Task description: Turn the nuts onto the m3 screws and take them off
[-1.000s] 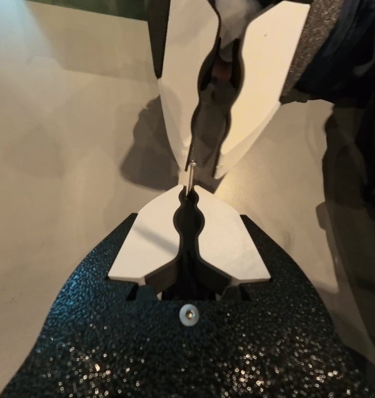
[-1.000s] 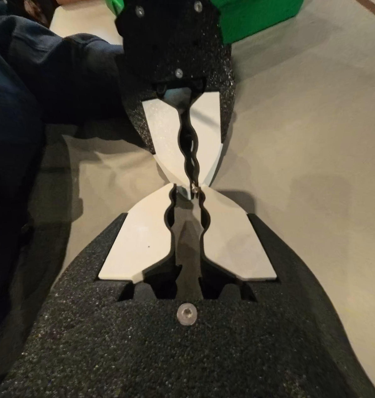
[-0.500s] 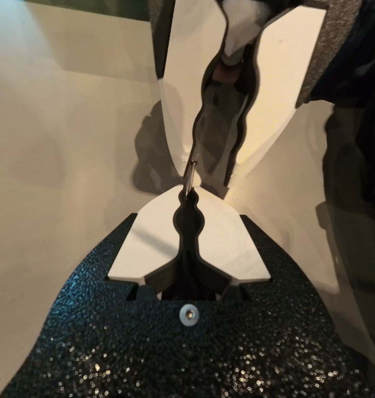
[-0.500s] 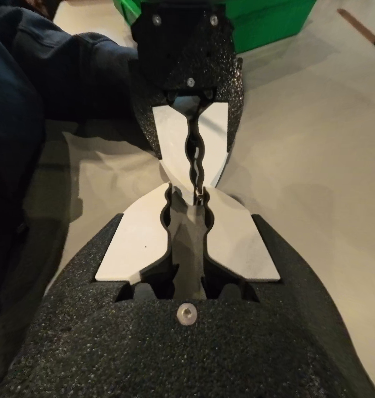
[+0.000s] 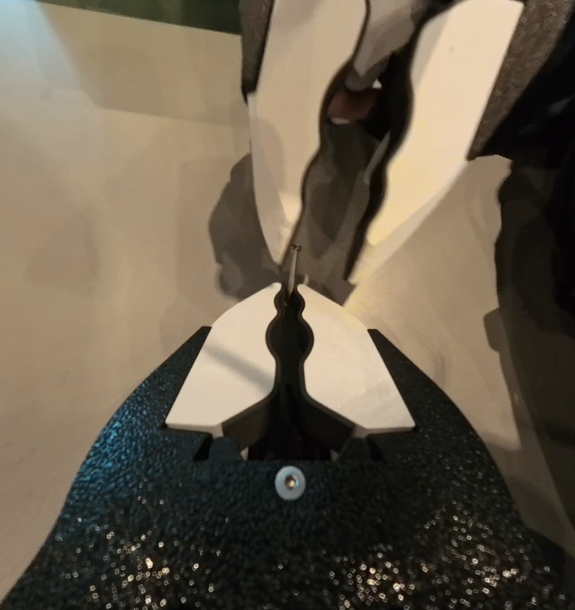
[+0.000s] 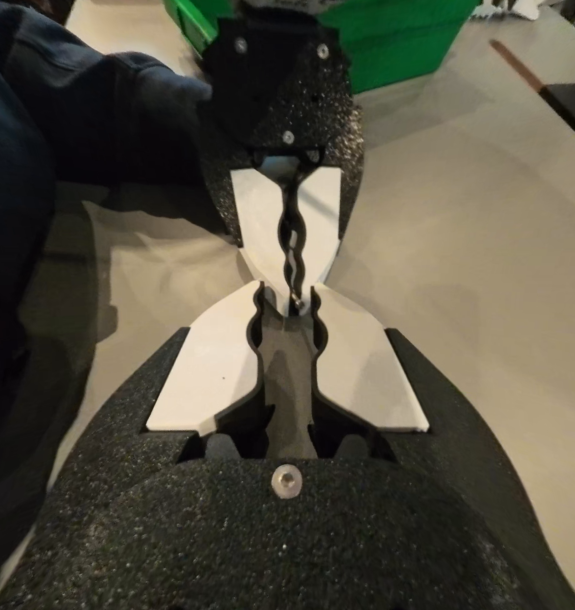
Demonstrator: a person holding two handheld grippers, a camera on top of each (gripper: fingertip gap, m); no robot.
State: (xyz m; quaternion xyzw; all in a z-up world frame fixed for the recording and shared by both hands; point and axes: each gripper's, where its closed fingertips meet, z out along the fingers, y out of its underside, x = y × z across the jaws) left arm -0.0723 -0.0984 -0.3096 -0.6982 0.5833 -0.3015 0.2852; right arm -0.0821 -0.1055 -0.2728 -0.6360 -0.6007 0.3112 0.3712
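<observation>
1. The pale beige counter (image 6: 461, 231) carries everything, and a green bin (image 6: 395, 43) stands at its far edge in the right wrist view
2. A person's dark sleeve (image 6: 81, 115) runs along the left side of the right wrist view, ending behind the black body of the left gripper
3. The right gripper (image 6: 287, 290) faces the left gripper tip to tip; its white fingers (image 6: 213, 356) stand spread with a clear gap between them, and no pad presses on anything
4. The left gripper (image 5: 288, 288) has its white fingers (image 5: 243, 356) pressed nearly together, pinching the thin metal m3 screw (image 5: 292, 267) at the very tips
5. The m3 screw pokes forward out of those tips into the gap between the spread fingers of the right gripper, lying close to one finger's inner edge; whether it touches that finger cannot be told
6. At the free end of the m3 screw sits a small wider metal piece (image 6: 300, 302); whether it is the nut or the screw's own head cannot be told, as it is tiny and slightly blurred
</observation>
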